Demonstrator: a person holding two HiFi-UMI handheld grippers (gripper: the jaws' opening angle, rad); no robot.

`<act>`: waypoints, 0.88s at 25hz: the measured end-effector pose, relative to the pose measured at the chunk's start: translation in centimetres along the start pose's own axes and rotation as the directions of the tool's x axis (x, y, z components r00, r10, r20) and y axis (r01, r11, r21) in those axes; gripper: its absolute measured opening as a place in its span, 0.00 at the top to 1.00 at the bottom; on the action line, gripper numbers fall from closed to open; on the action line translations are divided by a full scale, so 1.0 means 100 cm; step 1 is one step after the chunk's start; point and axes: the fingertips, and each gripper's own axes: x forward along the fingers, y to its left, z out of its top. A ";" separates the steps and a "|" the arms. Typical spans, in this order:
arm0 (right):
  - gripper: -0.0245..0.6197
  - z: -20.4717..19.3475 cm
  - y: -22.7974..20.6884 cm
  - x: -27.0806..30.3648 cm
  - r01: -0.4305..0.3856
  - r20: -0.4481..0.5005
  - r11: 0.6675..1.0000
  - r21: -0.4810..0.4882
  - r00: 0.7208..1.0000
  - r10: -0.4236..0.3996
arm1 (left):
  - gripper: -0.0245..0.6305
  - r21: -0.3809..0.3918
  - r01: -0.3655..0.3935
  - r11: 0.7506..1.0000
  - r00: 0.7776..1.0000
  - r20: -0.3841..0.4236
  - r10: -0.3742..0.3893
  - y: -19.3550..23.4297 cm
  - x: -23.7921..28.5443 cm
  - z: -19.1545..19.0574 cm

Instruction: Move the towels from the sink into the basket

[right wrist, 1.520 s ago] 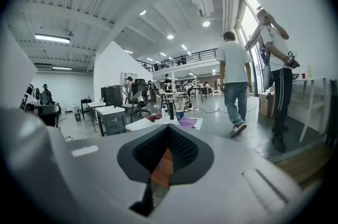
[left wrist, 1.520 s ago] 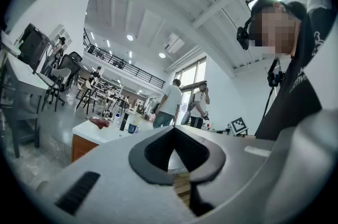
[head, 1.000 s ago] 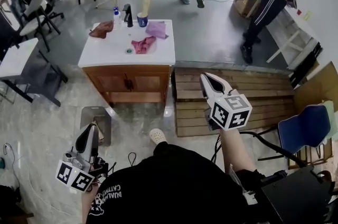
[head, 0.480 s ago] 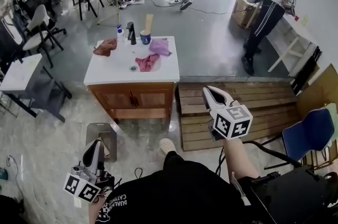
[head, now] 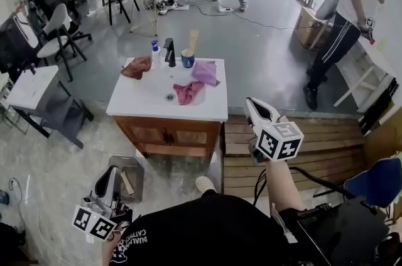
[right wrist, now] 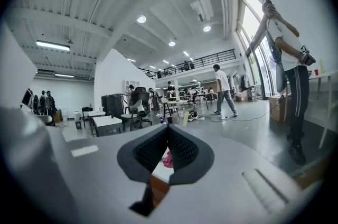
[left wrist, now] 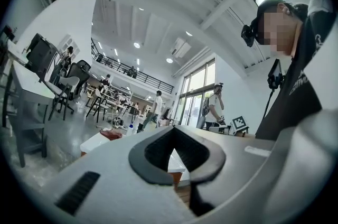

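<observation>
Grippers clenched on nothing: left gripper [head: 111,170], right gripper [head: 250,103], both well apart from the sink counter [head: 144,109]. Pink towel [head: 188,92] lies in the basin, purple towel [head: 205,72] and brown towel [head: 136,68] on the countertop. Left gripper half hides a grey bin [head: 137,165], contents unclear.

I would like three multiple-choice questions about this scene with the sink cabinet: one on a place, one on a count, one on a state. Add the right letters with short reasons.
1. Where does the pink towel lie?
A. in the sink basin
B. on the floor
C. in the basket

2. How many towels are on the sink cabinet?
A. one
B. three
C. five

3. How do the jaws of the right gripper stand?
A. shut on a towel
B. wide apart
C. shut, with nothing between them

Answers:
1 A: it lies crumpled beside the drain.
2 B: the brown towel, the pink towel and the purple towel.
3 C: the pads meet at the tips, nothing held.
</observation>
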 end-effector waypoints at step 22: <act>0.95 0.006 -0.138 0.261 -0.137 -0.157 0.987 -0.081 0.980 0.123 | 0.96 -0.028 -0.071 0.997 0.996 0.053 0.072 0.095 0.256 -0.003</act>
